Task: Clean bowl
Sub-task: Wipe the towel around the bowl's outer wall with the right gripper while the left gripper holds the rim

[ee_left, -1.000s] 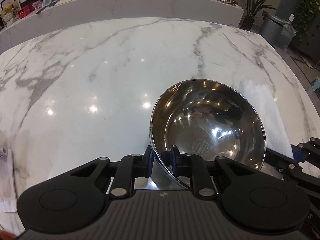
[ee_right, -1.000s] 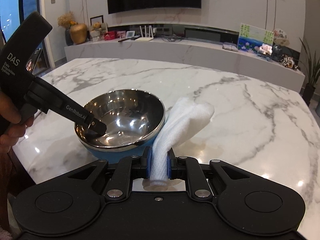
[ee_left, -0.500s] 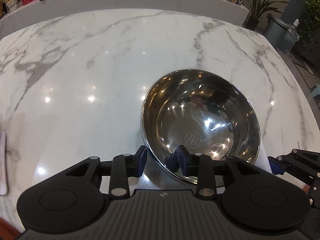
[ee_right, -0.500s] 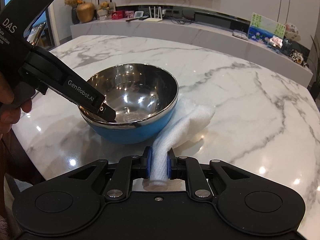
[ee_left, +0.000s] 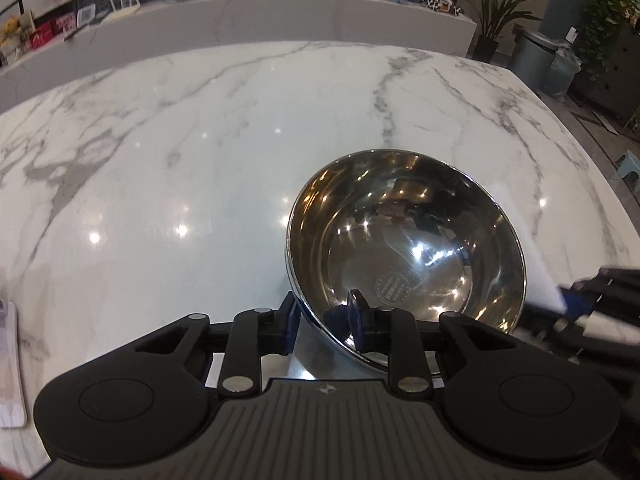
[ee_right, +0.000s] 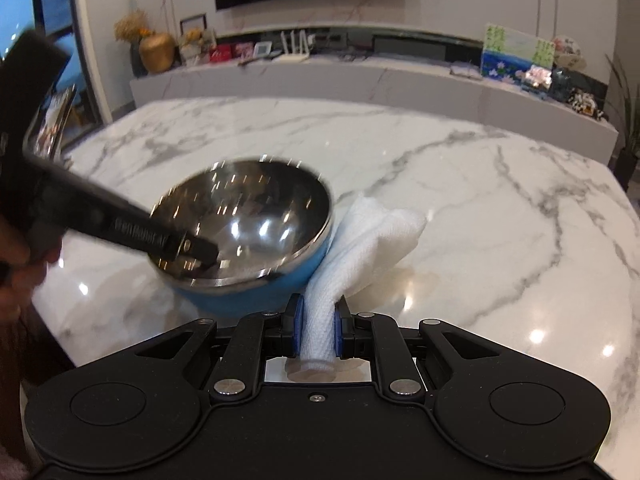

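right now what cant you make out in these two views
- Stamp in the bowl bottom, left wrist view: lettering too small.
- Whether the left claw presses the rim: unclear; blurred in the right wrist view.
- Towel underside and its far part behind the bowl, right wrist view: hidden.

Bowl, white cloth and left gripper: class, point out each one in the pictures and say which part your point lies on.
bowl (ee_left: 412, 248): left wrist view, on its shiny steel inside.
white cloth (ee_right: 372, 236): right wrist view, on the bunched folds beside the bowl.
left gripper (ee_left: 322, 316): left wrist view, midway between the fingertips straddling the bowl's near rim.
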Demonstrator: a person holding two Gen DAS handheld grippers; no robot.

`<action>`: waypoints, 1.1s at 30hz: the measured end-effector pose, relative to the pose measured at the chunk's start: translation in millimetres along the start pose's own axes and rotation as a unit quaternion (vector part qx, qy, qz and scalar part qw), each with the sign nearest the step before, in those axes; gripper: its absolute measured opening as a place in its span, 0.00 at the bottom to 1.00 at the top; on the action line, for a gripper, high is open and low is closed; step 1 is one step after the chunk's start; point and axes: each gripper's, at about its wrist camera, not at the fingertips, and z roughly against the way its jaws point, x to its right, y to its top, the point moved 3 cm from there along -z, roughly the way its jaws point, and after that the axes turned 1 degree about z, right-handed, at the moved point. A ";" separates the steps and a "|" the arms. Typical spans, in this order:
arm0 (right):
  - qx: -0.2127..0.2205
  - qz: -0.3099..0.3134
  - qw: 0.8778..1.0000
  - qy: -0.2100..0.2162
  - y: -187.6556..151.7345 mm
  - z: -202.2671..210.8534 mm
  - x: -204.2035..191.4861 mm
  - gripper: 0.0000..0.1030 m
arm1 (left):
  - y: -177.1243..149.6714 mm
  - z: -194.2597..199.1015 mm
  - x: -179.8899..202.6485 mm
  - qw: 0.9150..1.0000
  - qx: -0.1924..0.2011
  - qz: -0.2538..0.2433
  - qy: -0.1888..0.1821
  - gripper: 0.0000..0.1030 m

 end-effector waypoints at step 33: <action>-0.068 -0.044 0.995 -0.063 -13.6 -25.0 13.0 0.18 | 0.2 0.9 6.0 0.999 0.013 -0.027 0.018 0.23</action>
